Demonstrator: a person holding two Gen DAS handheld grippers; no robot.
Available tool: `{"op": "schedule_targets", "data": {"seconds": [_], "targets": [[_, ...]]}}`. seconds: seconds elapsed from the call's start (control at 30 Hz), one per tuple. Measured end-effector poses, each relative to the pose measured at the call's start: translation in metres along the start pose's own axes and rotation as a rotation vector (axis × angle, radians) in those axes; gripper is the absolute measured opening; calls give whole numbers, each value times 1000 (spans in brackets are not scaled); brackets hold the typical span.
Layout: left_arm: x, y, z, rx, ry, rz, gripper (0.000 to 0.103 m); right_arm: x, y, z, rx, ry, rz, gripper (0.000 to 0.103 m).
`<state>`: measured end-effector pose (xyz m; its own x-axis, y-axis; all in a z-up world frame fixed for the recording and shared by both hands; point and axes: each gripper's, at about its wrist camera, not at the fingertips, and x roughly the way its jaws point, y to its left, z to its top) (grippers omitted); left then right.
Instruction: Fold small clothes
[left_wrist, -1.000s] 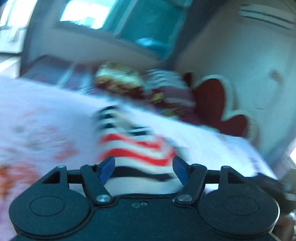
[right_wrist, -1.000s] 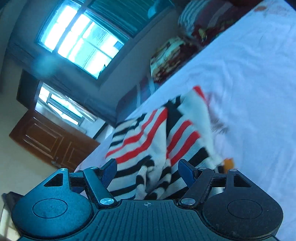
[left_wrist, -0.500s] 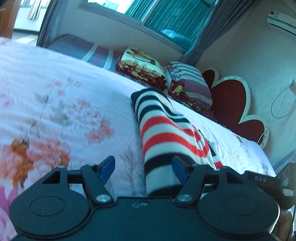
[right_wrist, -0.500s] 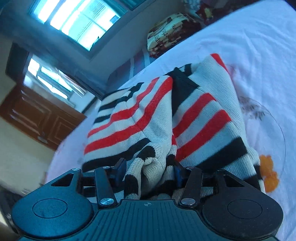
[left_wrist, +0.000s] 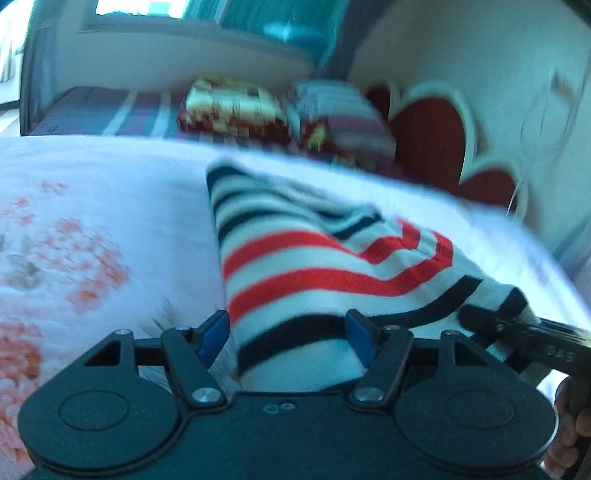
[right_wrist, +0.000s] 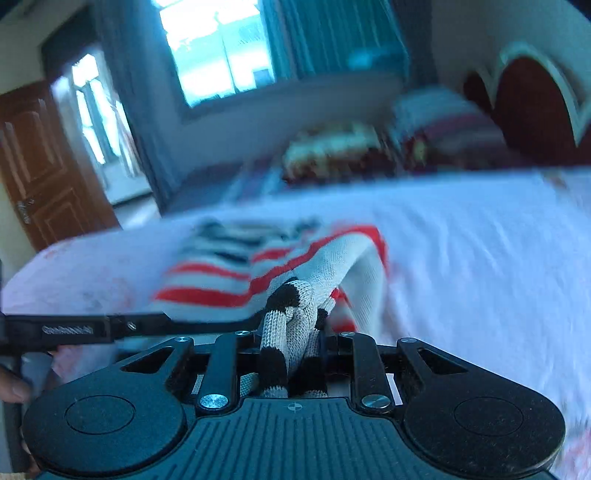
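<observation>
A small knit sweater with white, red and black stripes lies partly folded on a floral bedsheet. My left gripper stands open, and the sweater's near edge lies between its blue pads. My right gripper is closing on a bunched, black-and-white part of the sweater, which is pinched between its jaws. In the left wrist view the right gripper holds the sweater's right corner. Both views are blurred.
Folded blankets and pillows are piled at the bed's far side, next to a red heart-shaped headboard. A window and a wooden door stand beyond the bed. A person's fingers show at the right edge.
The right gripper's jaws went from wide apart to pinched on the bunched knit, and its view rolled level. The left gripper dropped closer to the sweater's near edge.
</observation>
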<state>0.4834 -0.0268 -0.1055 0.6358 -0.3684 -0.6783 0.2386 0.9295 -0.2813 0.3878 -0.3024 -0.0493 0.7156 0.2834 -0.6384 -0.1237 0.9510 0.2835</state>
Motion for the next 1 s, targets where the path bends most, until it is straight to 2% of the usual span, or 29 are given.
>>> {"op": "schedule_targets", "data": {"seconds": [0.03,0.1,0.2,0.27,0.33,0.4,0.43,0.53,0.57,0.6,0.63,0.77,0.87,0.9,0.93,1.0], "targets": [[5,-5,-2,22,3,18,69,11,-10,-8,42,48,15,22],[8,-9,-6,39,-6,35,71,12,-23,-15,87,27,60,22],[3,-1,-4,20,-1,7,69,1,-30,-10,139,21,89,29],[-10,4,1,1,-46,-12,63,-13,-34,-4,158,-44,82,32],[-17,6,9,4,-92,-8,63,-20,-42,4,180,-91,60,32],[-13,8,18,9,-90,-2,61,-13,-49,15,189,-104,35,32],[-8,7,23,22,-79,8,59,-7,-50,23,181,-100,30,31],[12,4,32,61,-31,28,60,16,-48,45,159,-58,41,29],[18,5,34,64,-23,23,60,25,-47,51,147,-45,44,25],[23,6,35,65,-11,19,61,33,-47,56,128,-30,40,14],[28,6,36,72,1,25,63,43,-47,61,108,-11,20,11],[42,8,34,88,27,35,69,74,-54,59,56,54,-33,9],[38,10,34,82,28,26,67,64,-47,56,14,59,-46,10],[30,9,34,87,17,24,65,53,-45,55,2,38,-57,10],[19,7,33,101,-4,18,58,41,-42,54,-16,6,-59,10],[-3,0,26,131,-36,0,57,13,-35,47,-56,-37,-28,10]]}}
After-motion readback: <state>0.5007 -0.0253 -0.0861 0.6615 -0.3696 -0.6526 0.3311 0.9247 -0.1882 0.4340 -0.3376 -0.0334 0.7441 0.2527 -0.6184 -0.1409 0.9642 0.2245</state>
